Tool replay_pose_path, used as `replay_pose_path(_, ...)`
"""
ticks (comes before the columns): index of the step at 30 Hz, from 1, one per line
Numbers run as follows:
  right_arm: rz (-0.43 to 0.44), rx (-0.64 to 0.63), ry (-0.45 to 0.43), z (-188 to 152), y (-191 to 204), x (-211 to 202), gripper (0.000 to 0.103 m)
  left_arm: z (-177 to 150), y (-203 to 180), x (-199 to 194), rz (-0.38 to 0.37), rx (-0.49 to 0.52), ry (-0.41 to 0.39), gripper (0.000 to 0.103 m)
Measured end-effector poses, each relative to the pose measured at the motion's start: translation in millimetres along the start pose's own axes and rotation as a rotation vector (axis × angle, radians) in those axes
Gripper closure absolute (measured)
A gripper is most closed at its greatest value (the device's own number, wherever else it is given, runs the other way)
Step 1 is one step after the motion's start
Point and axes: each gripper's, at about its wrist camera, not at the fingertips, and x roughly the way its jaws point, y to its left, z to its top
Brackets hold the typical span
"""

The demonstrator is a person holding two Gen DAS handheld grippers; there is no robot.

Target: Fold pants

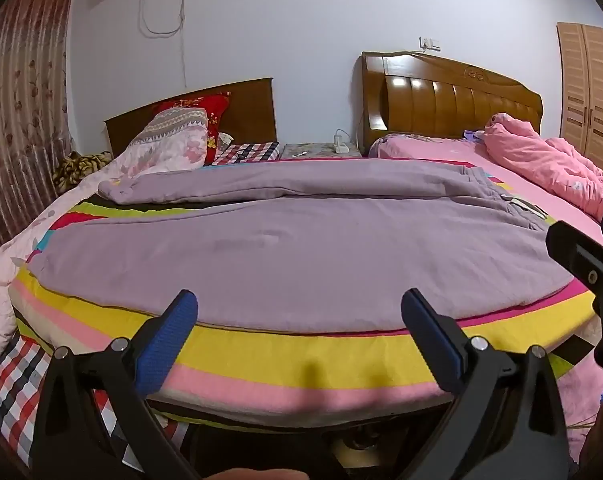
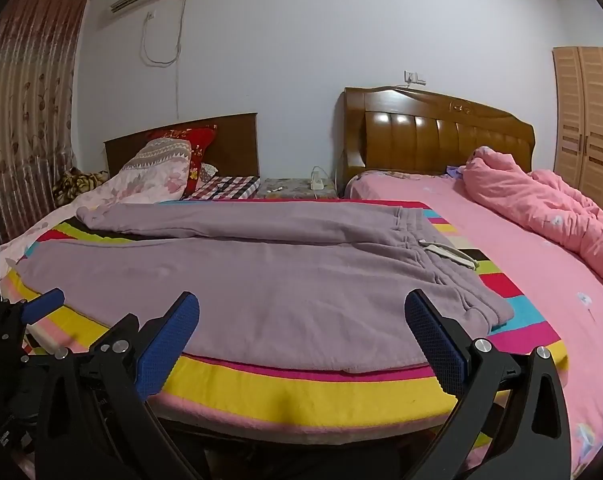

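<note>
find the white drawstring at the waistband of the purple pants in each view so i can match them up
Left wrist view: the white drawstring sits far right, at the waistband of the purple fleece pants.
Right wrist view: the drawstring lies right of centre, trailing onto the striped multicolour blanket.
Shared landmark: the glossy brown wooden headboard behind the pink bed.

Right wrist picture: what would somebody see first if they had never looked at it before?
First, the purple pants spread flat across the striped blanket, waistband to the right. Next, the right gripper, open in the foreground with blue pads, holding nothing. To the right lies a crumpled pink quilt on the pink bed.
</note>
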Motion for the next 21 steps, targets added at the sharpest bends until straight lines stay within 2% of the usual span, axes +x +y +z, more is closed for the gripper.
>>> replay_pose_path(21,0.020,0.016,0.030,-2.9,-5.3,5.0,0.004,-4.8,6.6,0.2,-0.001,0.000,0.014,0.001)
